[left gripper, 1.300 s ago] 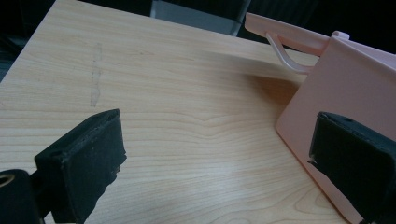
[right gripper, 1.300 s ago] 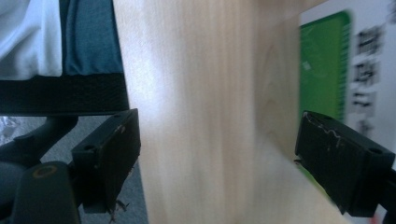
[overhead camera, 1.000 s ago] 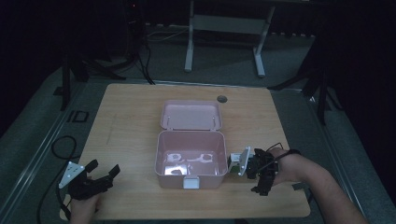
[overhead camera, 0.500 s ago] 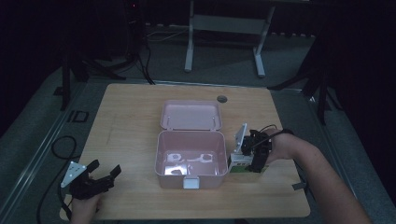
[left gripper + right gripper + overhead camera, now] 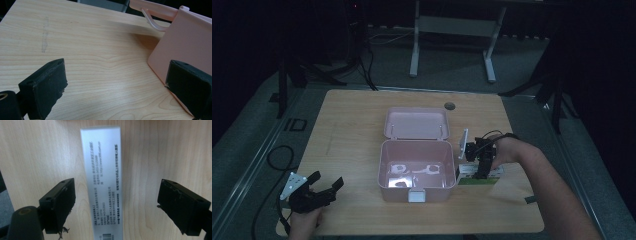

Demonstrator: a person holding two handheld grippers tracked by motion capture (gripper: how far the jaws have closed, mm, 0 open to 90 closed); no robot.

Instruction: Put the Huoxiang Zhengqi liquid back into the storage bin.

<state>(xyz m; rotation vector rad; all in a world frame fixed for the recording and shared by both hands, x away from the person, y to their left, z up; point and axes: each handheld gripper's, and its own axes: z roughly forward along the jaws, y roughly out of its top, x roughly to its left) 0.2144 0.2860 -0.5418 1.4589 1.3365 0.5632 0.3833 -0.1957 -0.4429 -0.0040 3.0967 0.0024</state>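
Nothing is packed yet, I judge: my right gripper [image 5: 115, 202] hangs spread wide over the carton [image 5: 103, 182], which lies flat on the table [image 5: 347, 130] just right of the open pink box [image 5: 414, 170]. Left gripper [image 5: 326, 189] idles agape, well apart. Grasp and placing remain.

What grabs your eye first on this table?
The open pink box at the middle of the wooden table, its lid flat behind it. Just right of it, the right gripper hangs open above a long printed carton; the left gripper waits open near the front left corner.
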